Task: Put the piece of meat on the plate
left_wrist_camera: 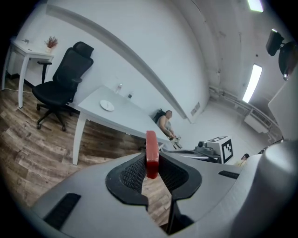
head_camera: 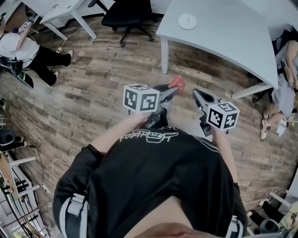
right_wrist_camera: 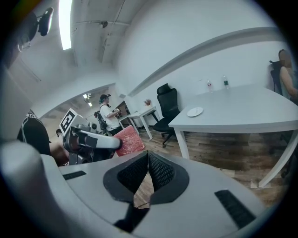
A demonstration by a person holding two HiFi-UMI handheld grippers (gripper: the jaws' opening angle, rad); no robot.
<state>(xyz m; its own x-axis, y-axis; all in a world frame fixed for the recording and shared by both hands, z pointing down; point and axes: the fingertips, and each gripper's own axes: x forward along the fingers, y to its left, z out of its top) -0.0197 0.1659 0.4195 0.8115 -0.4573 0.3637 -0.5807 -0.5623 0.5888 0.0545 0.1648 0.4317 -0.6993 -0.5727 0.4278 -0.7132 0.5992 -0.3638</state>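
A flat red piece of meat (head_camera: pixel 177 83) sticks out of my left gripper (head_camera: pixel 174 88), which is shut on it above the wooden floor. In the left gripper view the meat (left_wrist_camera: pixel 152 155) stands edge-on, pinched between the ribbed pads. A small white plate (head_camera: pixel 187 21) lies on the white table (head_camera: pixel 223 32) ahead, well beyond both grippers; the plate (left_wrist_camera: pixel 107 106) shows again far off in the left gripper view. My right gripper (head_camera: pixel 196 94) hangs beside the left one, jaws shut with nothing between them. From the right gripper view I see the meat (right_wrist_camera: pixel 127 140) and the plate (right_wrist_camera: pixel 195 111).
A black office chair (head_camera: pixel 128 14) stands at the table's far left corner. One person (head_camera: pixel 21 49) sits at the far left by another white desk (head_camera: pixel 60 11), another person (head_camera: pixel 284 88) at the right. The table's legs (head_camera: pixel 164 56) come down to the floor ahead of me.
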